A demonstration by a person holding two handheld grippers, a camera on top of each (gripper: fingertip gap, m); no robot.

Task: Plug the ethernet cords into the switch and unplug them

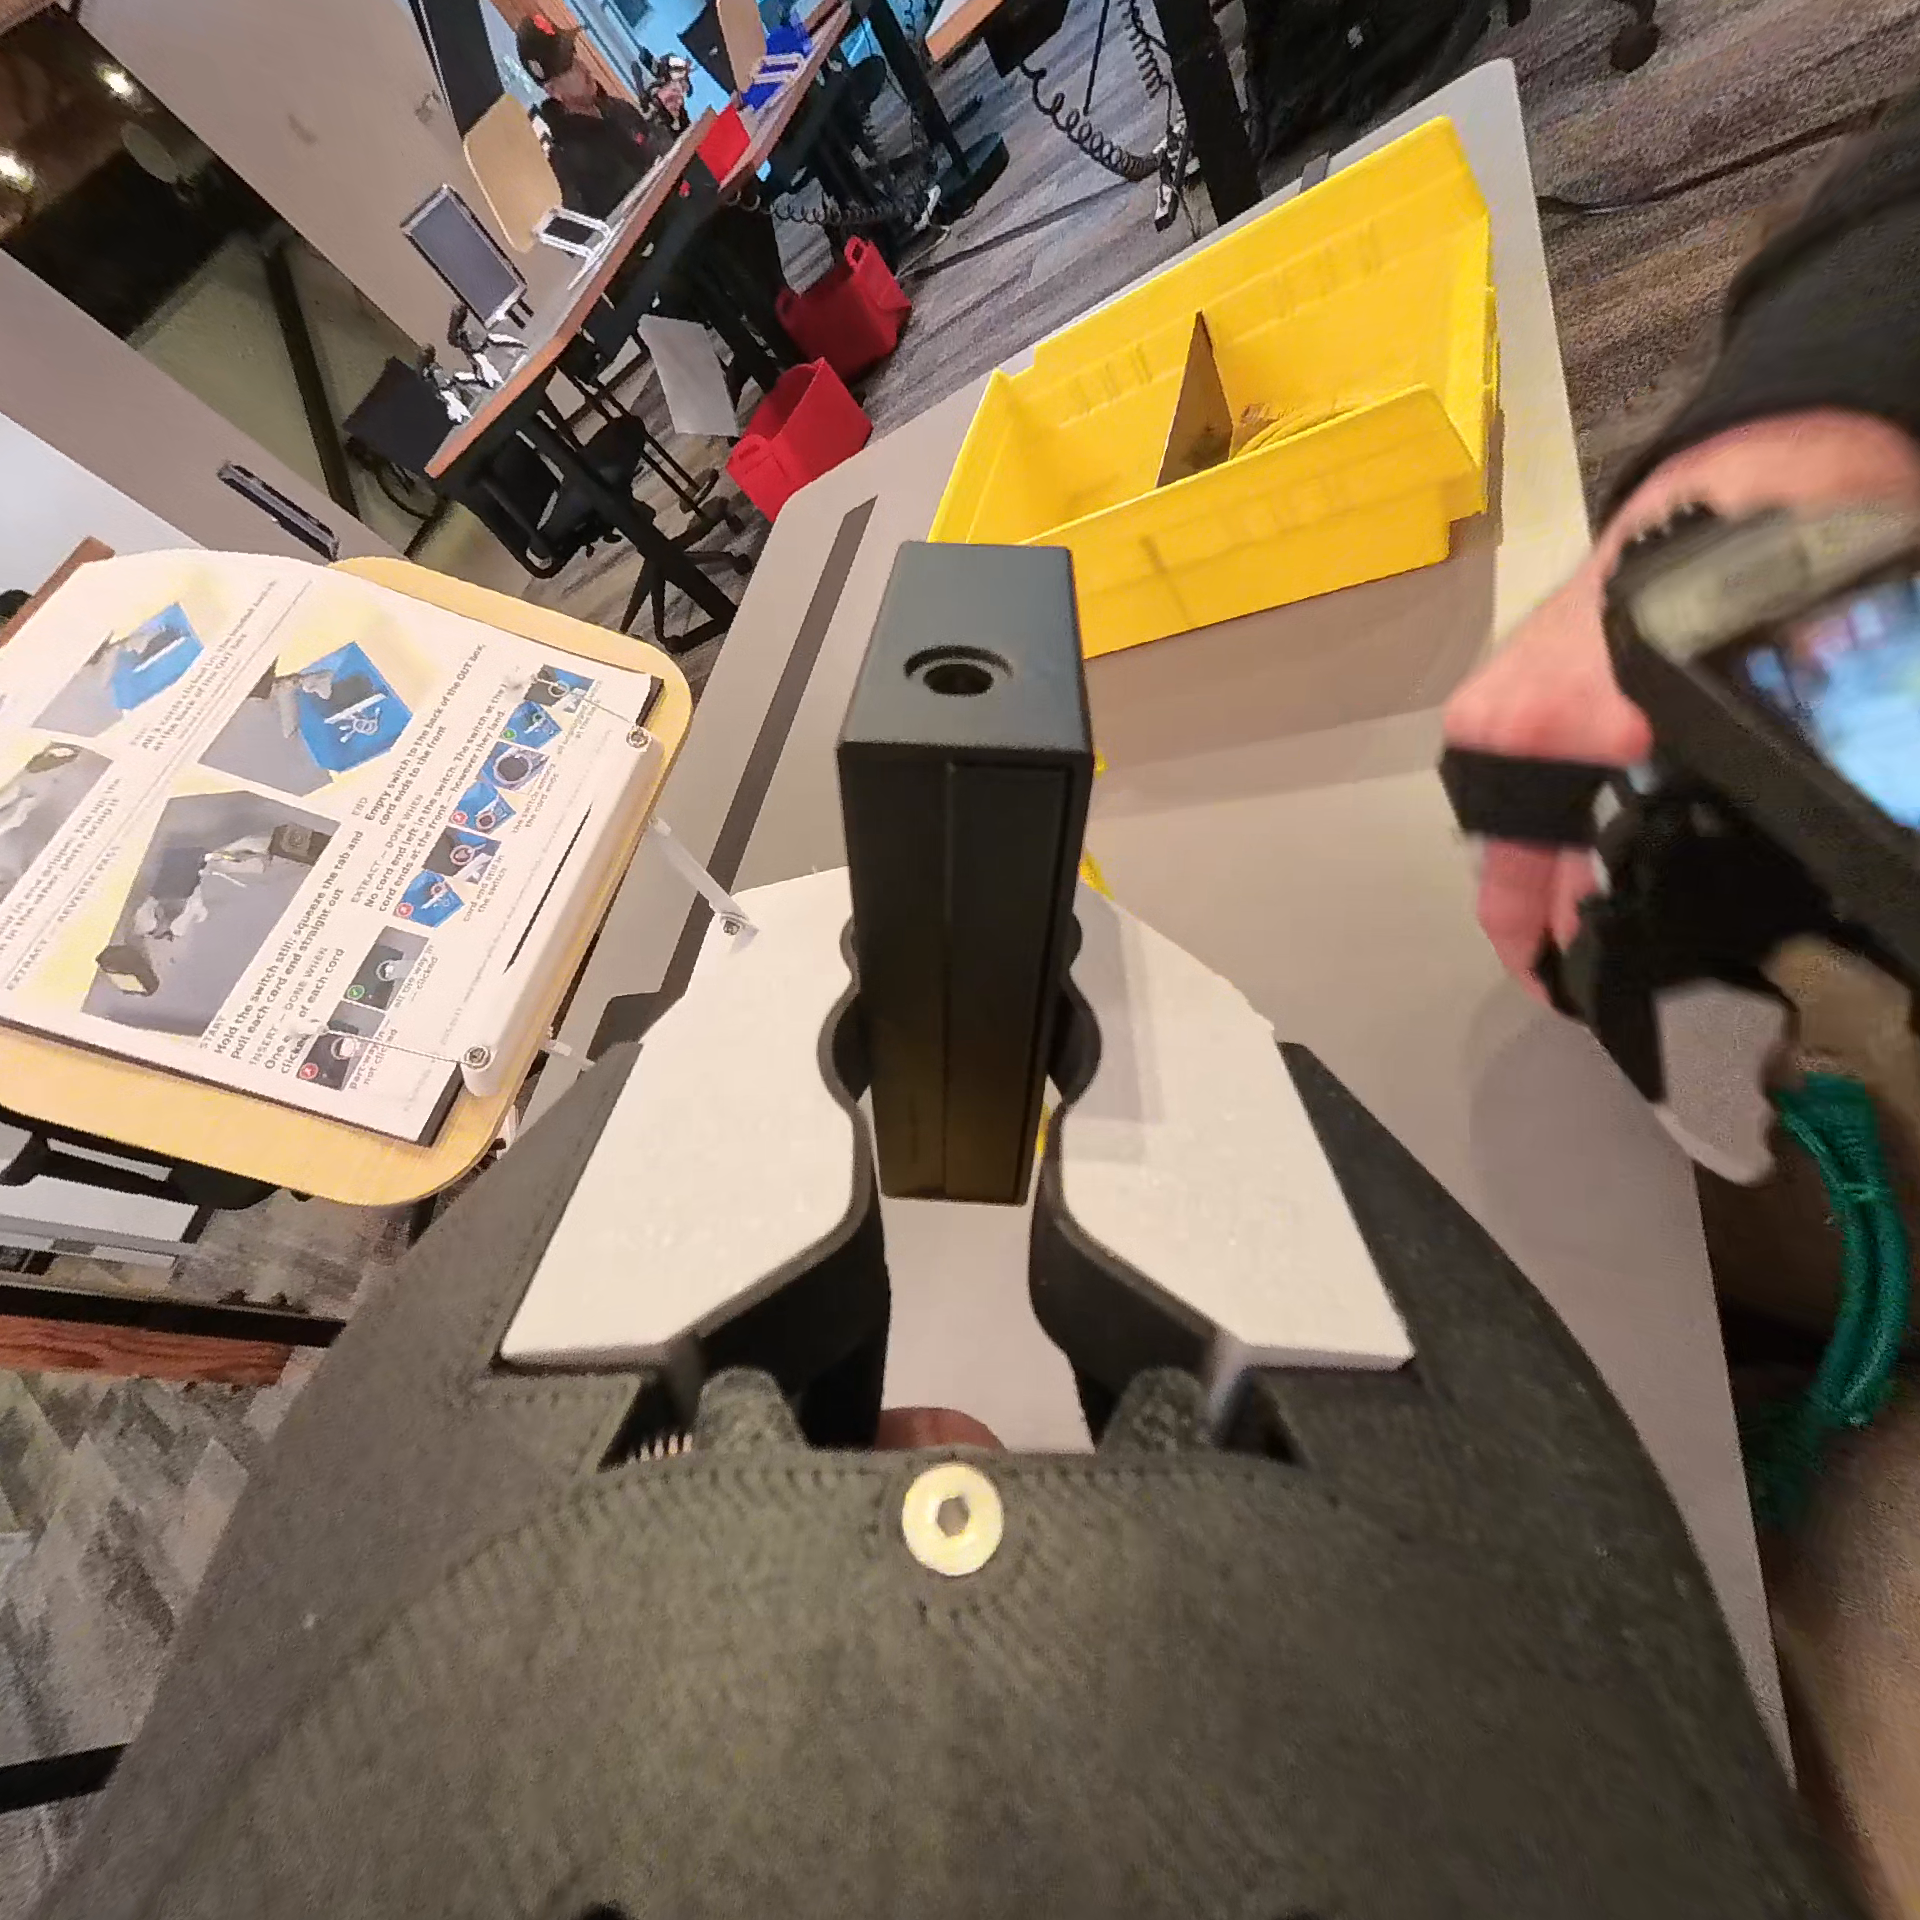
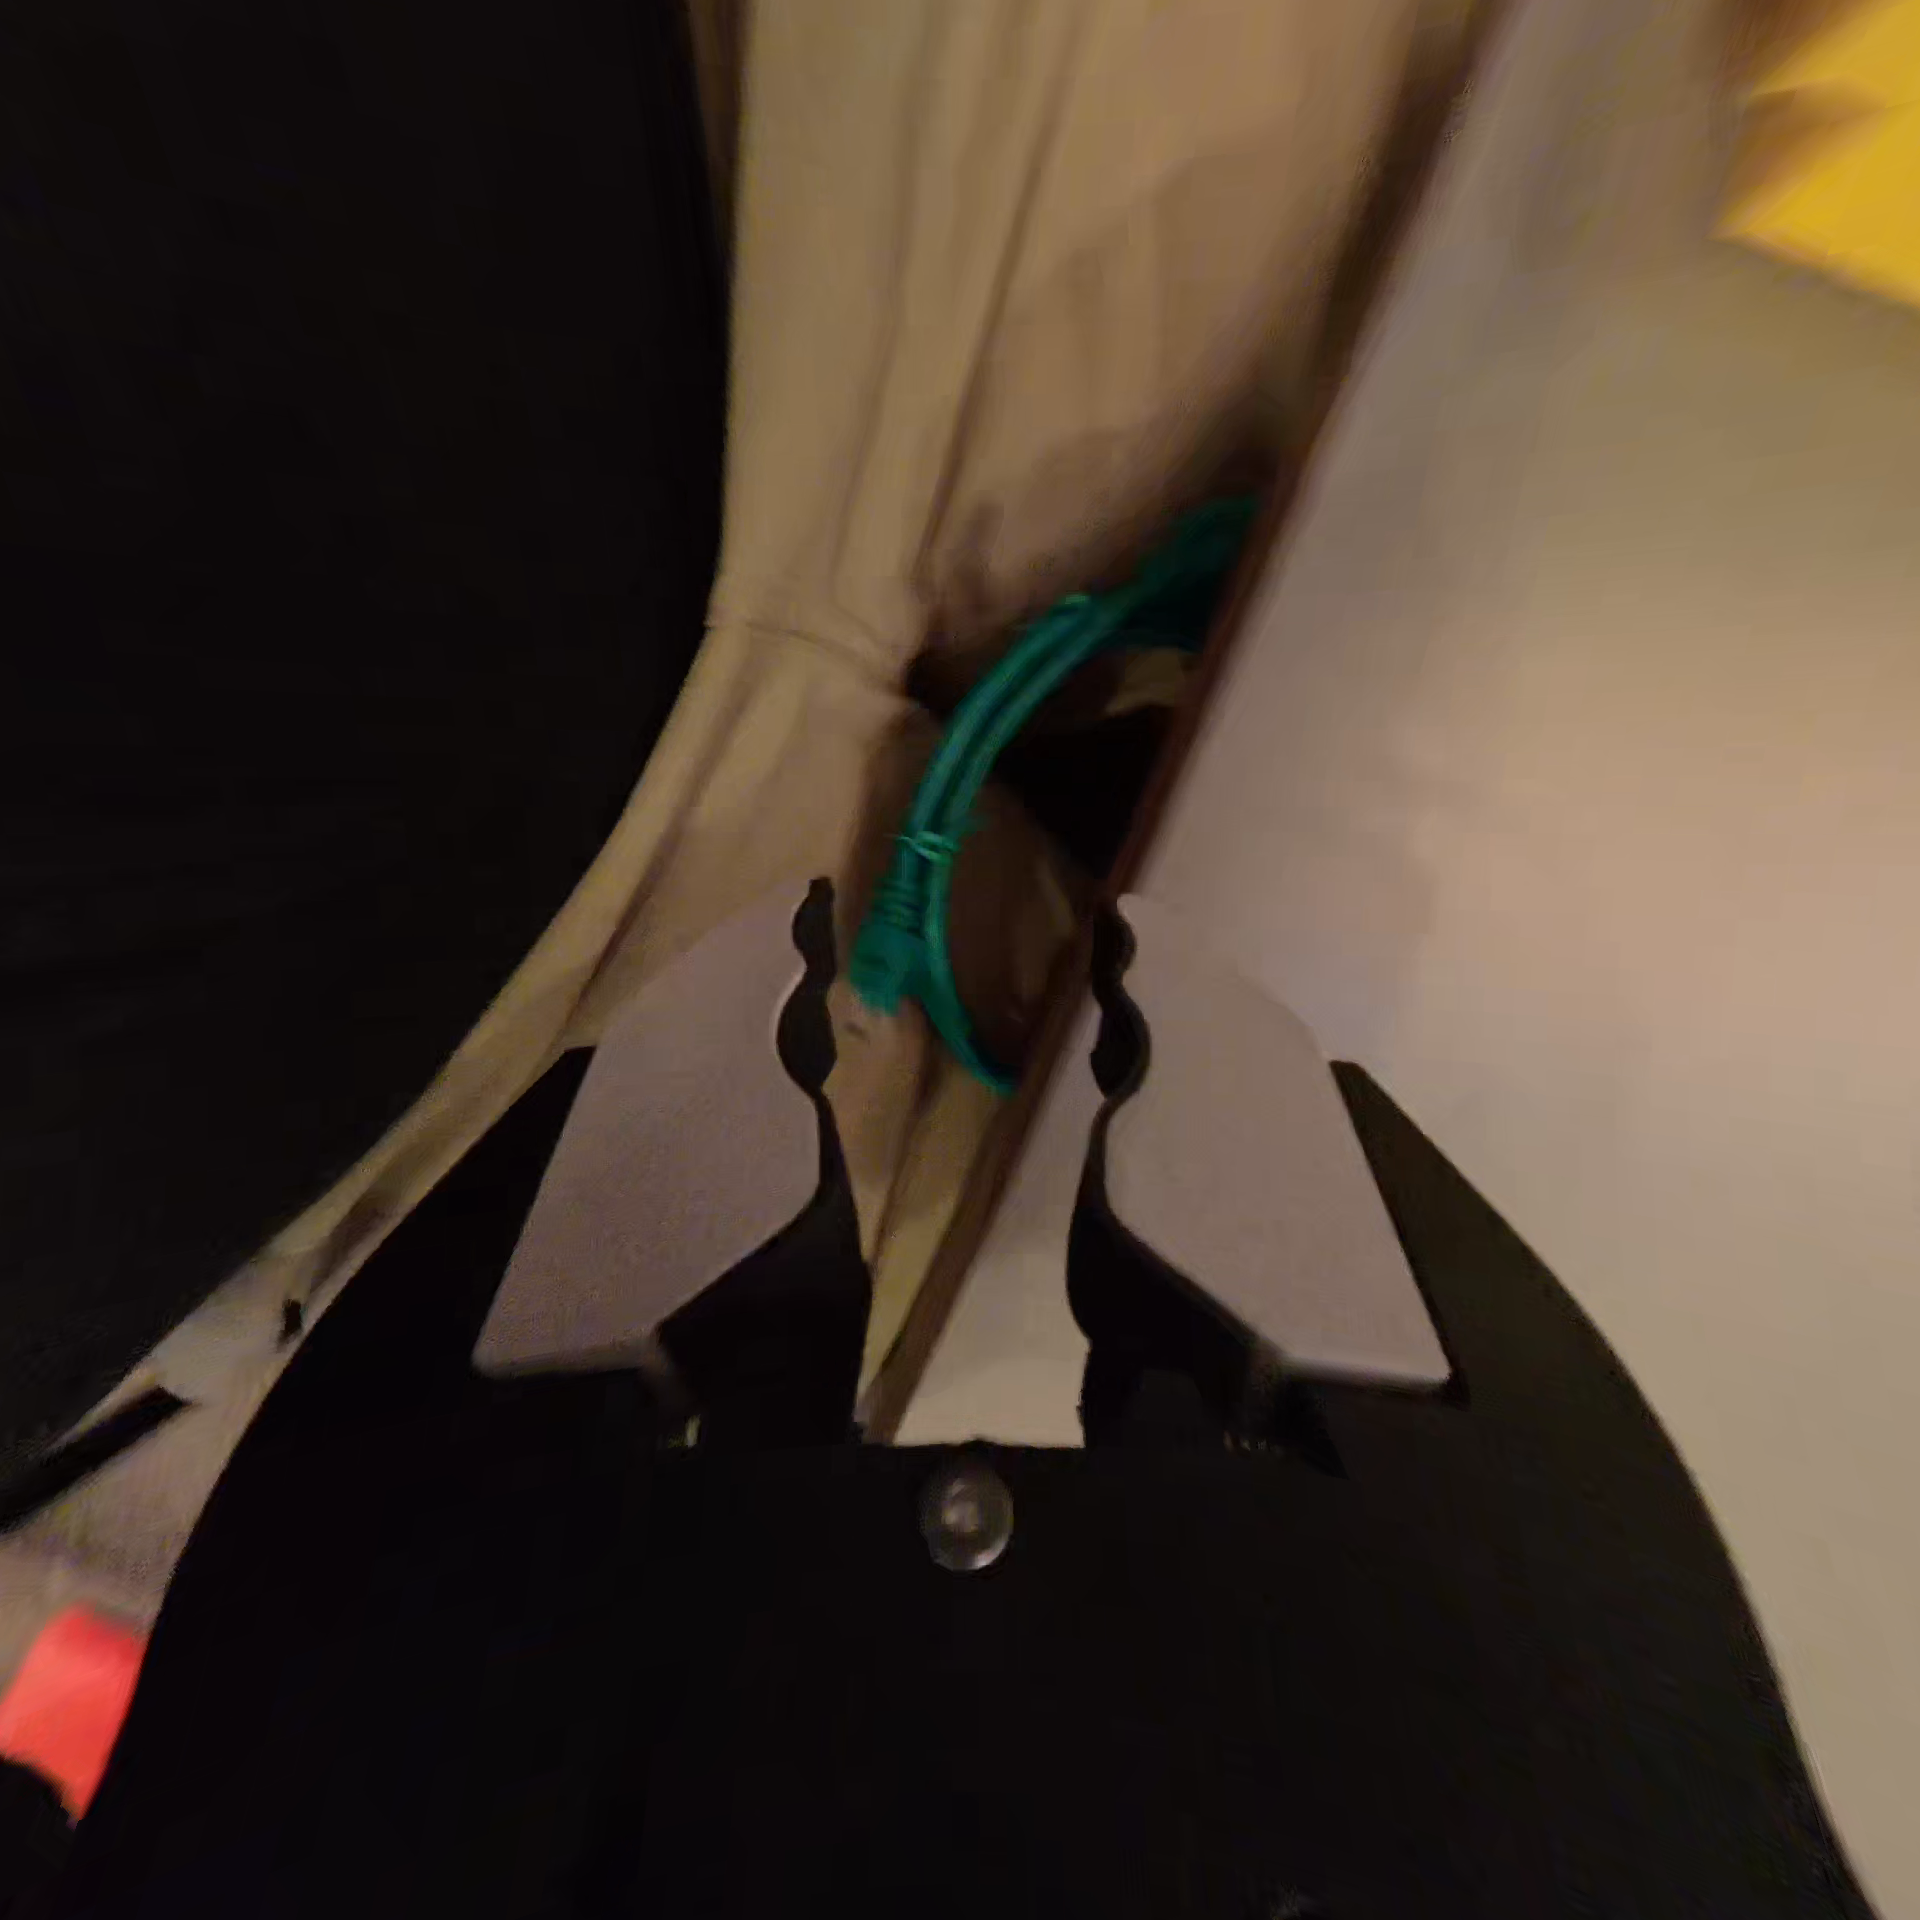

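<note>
My left gripper [image 1: 961, 997] is shut on a black box-shaped switch [image 1: 966, 831], held upright above the grey table [image 1: 1351, 987]. Its visible end has one round socket. A bundled green ethernet cord [image 2: 940, 831] hangs by the table's near edge against a person's khaki trousers, and also shows in the left wrist view [image 1: 1860, 1268]. My right gripper [image 2: 966, 914] is open, its jaws either side of the cord's plug end [image 2: 883, 956]. The view is blurred, and I cannot tell if they touch. A hand holds it at the right of the left wrist view [image 1: 1704, 1060].
A yellow divided bin [image 1: 1247, 447] stands at the back of the table. An instruction sheet on a wooden stand [image 1: 312, 831] is to the left. Desks, red bins [image 1: 800, 436] and a seated person are beyond. A yellow corner [image 2: 1829, 156] shows upper right.
</note>
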